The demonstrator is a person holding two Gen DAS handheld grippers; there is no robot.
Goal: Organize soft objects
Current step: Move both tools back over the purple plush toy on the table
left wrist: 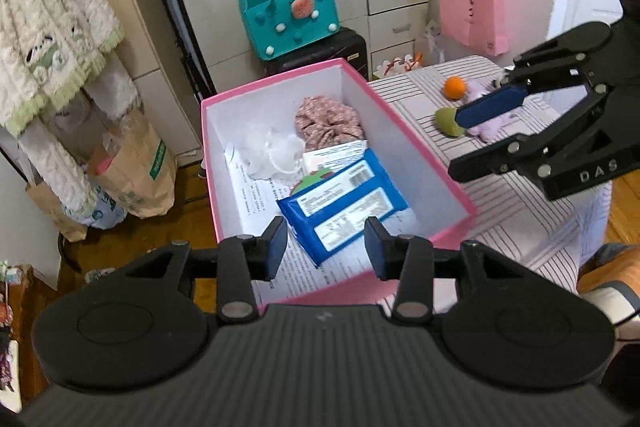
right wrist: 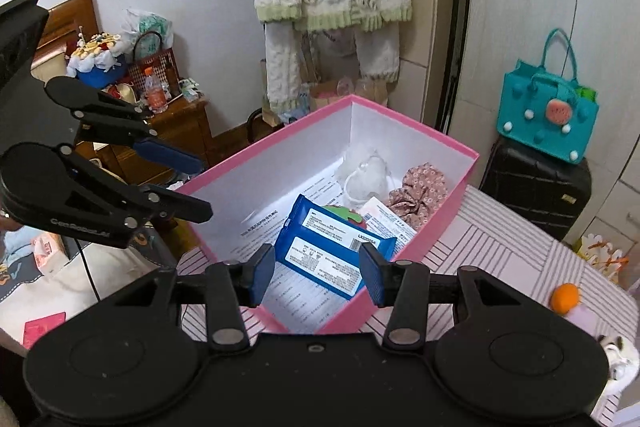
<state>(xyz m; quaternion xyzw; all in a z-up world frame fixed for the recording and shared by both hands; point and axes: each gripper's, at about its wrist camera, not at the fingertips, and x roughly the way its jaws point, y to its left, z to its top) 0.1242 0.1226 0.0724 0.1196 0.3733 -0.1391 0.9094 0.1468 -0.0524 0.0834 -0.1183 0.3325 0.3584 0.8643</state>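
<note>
Pink box point(left wrist: 424, 155) on the striped tabletop point(left wrist: 516, 211), lid off, white inside, printed paper lining the bottom. In the box: two blue wipe packs point(left wrist: 344, 205) lying side by side toward the near end, a green-and-red felt piece point(right wrist: 344, 213) partly tucked under them, a white packet point(left wrist: 334, 153) just beyond, a white mesh puff point(left wrist: 270, 151) at far left, a pink floral scrunchie point(left wrist: 328, 121) at far right.

Left tool point(left wrist: 326, 251) over the near end of the box, jaws apart, nothing between the pads; blue packs visible through the gap but not touched. Right tool point(right wrist: 316, 273) likewise over the near rim, jaws parted and empty. Each tool seen side-on in the other's view, both clear of the contents.

Still on the tabletop, right of the box and well apart from it: an orange ball point(left wrist: 455, 87), a green soft piece point(left wrist: 448, 121), and a pale purple plush point(left wrist: 494, 125) partly hidden behind the right tool. A white plush point(right wrist: 622, 363) at the near right edge in the right view.

Teal bag point(right wrist: 546, 117) resting on a black suitcase point(right wrist: 534, 193) beyond the tabletop.
</note>
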